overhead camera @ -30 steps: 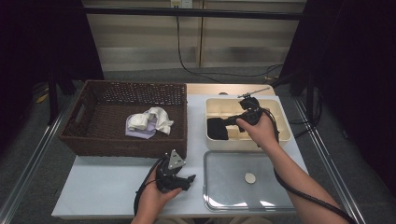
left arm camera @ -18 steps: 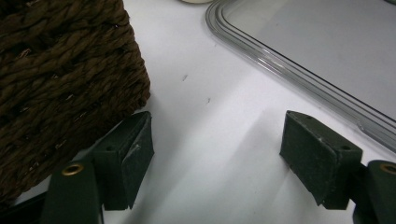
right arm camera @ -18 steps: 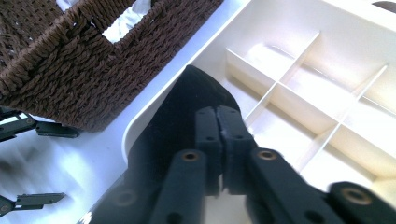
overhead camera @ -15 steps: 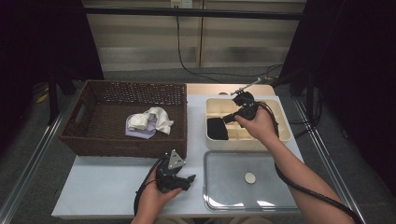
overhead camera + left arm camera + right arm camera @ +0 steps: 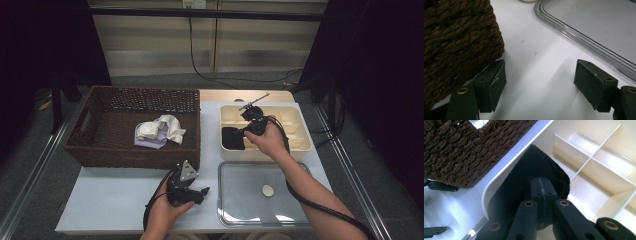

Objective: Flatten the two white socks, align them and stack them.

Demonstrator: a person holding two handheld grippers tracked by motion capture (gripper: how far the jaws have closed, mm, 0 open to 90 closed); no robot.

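A black cloth (image 5: 231, 140) lies in the front-left compartment of a cream divided tray (image 5: 302, 149). My right gripper (image 5: 244, 132) is shut, its tips pressed against that cloth. In the right gripper view the black cloth (image 5: 536, 165) sits just beyond the right gripper (image 5: 541, 182), against the tray's wall (image 5: 506, 171); the pads meet with no fabric seen between them. My left gripper (image 5: 202, 191) rests open on the white table near the front edge. In the left gripper view the left gripper (image 5: 540, 75) has only bare tabletop between its jaws.
A brown wicker basket (image 5: 100, 150) at the left holds white and lavender cloths (image 5: 160, 131). Its corner (image 5: 454, 37) is right beside the left jaw. A clear lid (image 5: 240, 202) with a white knob (image 5: 267, 190) lies in front of the tray.
My right gripper has moved left and down across the tray onto the black cloth. The left gripper has stayed still.
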